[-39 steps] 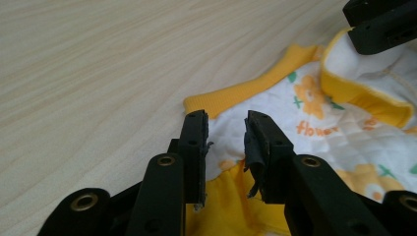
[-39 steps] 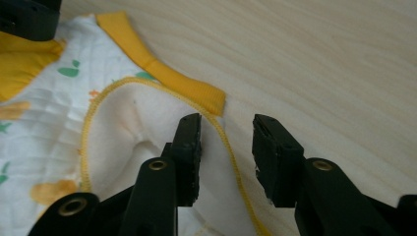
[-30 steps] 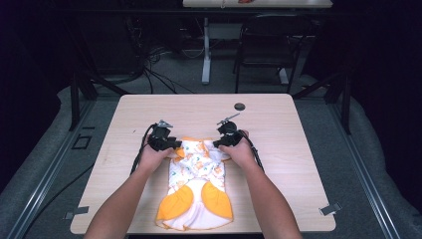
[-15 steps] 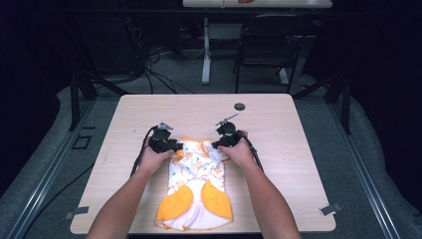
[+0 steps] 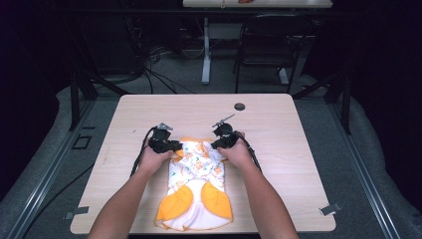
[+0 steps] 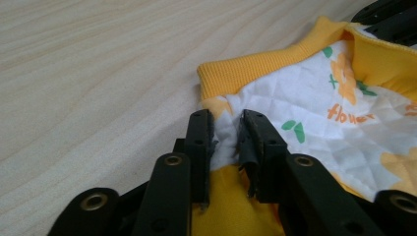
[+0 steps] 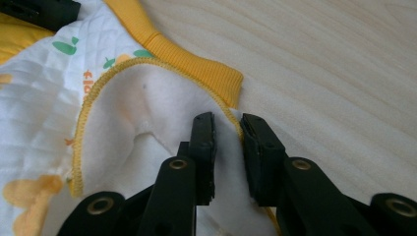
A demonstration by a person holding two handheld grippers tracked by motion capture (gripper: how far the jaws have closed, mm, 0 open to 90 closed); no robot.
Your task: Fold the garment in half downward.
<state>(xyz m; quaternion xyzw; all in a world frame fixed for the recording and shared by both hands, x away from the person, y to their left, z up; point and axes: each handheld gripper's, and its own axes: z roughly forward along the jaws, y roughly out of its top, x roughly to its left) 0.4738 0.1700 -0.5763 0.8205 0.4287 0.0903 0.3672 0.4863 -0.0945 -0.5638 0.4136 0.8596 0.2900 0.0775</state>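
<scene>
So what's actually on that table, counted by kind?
Garments: 1, a white and orange quilted garment.
Handheld grippers: 2, left gripper and right gripper, each pinching the garment's far end.
Round dark table hole: 1.
Total: 4.

orange word "flower", partly cut off, on quilted garment [image 6: 314, 105]

Garment [image 5: 195, 191]: a small quilted white piece printed with orange flowers and green leaves is lying flat on the near middle of the table.
Trim: yellow ribbed band [image 6: 275, 66] is running along its far end.
Near end: two rounded orange panels are spreading toward the table's near edge.
Far corners: the fabric is bunching slightly, with white fleecy lining [image 7: 142, 105] showing.
</scene>
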